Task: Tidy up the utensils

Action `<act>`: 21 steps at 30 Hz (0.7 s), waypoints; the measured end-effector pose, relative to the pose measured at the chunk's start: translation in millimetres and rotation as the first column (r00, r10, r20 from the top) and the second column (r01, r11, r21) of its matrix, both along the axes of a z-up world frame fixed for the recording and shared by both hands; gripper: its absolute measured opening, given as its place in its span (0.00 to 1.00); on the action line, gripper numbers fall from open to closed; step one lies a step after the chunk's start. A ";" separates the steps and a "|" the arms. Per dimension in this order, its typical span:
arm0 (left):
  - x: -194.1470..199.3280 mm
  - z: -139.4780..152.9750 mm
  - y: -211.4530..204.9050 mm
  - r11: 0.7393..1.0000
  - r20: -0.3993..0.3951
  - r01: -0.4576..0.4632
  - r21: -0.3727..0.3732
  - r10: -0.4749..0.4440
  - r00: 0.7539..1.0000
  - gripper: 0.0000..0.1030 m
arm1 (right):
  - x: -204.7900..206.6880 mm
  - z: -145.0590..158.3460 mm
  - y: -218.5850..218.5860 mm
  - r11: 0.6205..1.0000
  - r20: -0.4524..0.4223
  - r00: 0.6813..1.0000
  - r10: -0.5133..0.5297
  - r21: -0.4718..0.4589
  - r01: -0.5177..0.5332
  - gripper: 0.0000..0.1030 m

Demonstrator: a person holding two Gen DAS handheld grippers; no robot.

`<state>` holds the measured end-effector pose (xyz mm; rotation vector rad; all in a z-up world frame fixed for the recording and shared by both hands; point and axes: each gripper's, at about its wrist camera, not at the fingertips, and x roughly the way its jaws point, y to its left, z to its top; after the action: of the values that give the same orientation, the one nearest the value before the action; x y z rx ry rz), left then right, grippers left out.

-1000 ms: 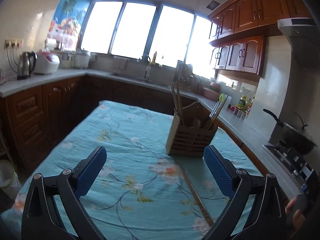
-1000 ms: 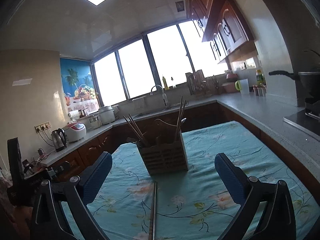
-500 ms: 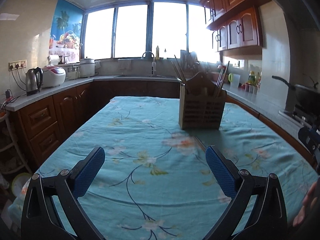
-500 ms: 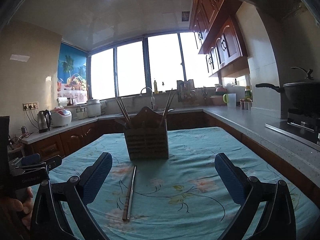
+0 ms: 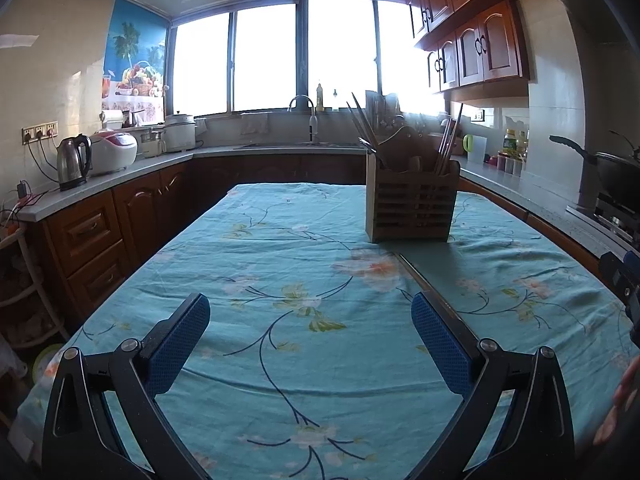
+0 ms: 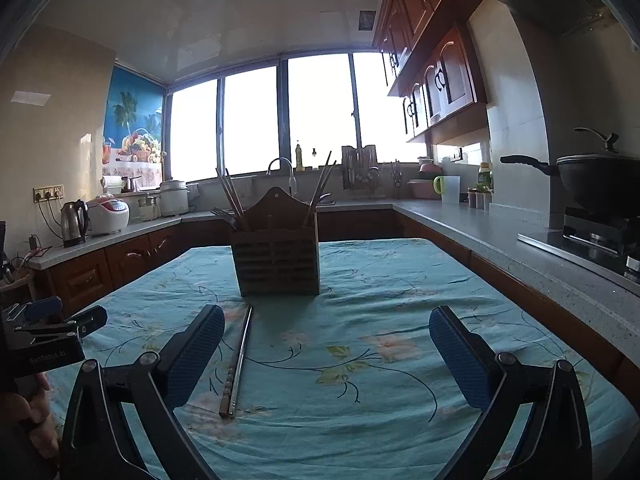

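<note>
Waiting on pickup: long thin metal chopstick pair [image 6: 237,360] lies on the teal floral-cloth worktop [image 6: 360,360], near the slatted wooden utensil holder [image 6: 276,256] (already part-filled). Both tools [image 5: 310,344] [image 6: 326,354] spread wide, empty.

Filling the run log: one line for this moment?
left tongs open, empty | right tongs open, empty | chopsticks on tablecloth before holder

"GenRobot AI" on left gripper [image 6: 52,330]

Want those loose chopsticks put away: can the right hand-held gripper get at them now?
Probably yes: the right hand-held gripper is open, and the chopsticks lie uncovered on the tablecloth beside its left finger.
</note>
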<state>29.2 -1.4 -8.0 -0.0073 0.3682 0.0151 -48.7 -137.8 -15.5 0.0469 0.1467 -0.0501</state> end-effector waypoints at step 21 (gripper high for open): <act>-6.8 2.0 -0.8 1.000 0.019 0.000 0.004 0.000 1.000 1.00 | 0.2 -6.0 -3.2 1.000 -0.004 1.000 0.019 0.021 -0.019 1.00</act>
<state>22.4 -2.2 -6.0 -0.0031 0.3495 0.0161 -48.6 -141.0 -21.5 0.0664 0.1517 -0.0293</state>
